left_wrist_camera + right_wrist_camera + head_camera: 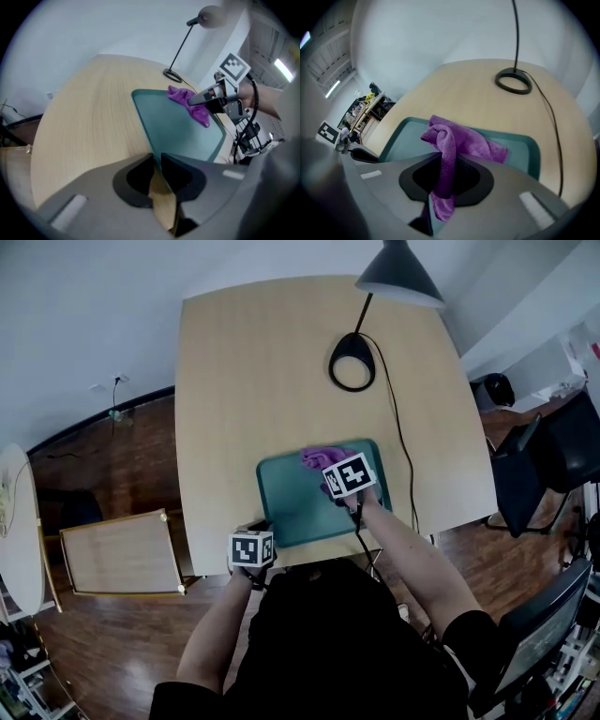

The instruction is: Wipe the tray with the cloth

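Cloth [459,143]: purple, soft, light, limp. Pinched at thick fold in closed right gripper [444,168], loose end draped over far right part of tray [520,146]. Likely bunches under drag, so best taken by fat fold, as now. Tray: teal, stiff, shallow-rimmed, probably slides on smooth table [262,381]. Left gripper [157,157] clamped on near left corner rim, sound anchor point.

One tray [291,512], one cloth [317,457], one lamp [398,276], one table [272,371]
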A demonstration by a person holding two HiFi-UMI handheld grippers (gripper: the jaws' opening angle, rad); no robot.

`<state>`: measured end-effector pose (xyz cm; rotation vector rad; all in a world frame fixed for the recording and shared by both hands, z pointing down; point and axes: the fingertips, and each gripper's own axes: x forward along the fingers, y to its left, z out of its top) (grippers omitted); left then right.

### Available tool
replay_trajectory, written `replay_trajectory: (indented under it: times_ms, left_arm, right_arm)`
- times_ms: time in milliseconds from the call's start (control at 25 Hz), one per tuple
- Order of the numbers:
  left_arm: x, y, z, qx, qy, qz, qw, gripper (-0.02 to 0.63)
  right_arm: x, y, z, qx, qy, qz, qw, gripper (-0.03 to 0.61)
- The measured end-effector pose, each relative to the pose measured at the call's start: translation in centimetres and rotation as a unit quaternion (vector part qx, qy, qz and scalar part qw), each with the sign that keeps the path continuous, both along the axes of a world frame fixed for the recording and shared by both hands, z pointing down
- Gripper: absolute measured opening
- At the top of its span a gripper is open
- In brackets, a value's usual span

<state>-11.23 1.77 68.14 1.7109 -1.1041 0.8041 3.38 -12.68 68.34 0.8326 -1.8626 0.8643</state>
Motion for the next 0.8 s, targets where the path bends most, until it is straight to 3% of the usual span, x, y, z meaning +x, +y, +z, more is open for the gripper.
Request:
replay_trajectory:
  times_ms: [200,360,520,800]
  left_arm:
    - [0.2,0.1,0.4,-0.004,-0.004,0.005,1.0,0.075]
    - [-0.1,0.1,0.3,-0.006,-0.015,0.005,0.9999,0.075]
    - [0.3,0.3,0.5,-0.006,-0.007,0.013,0.9999,0.075]
    - [0.3,0.2,-0.1,-0.003,-0.008,0.027,0.9996,0.08]
  right_arm:
    - [9.1,-2.9,-0.4,0.018,0.027,0.06,0.998,0.063]
    - [10.6,-3.6,-0.7,0.012,0.02,0.094,0.995,0.063]
    - [5.1,-1.9,-0.6,-0.003,-0.001,0.076,0.997,0.063]
    - [-9.6,1.4,-0.1,-0.03,-0.033,-0.026,0.999,0.064]
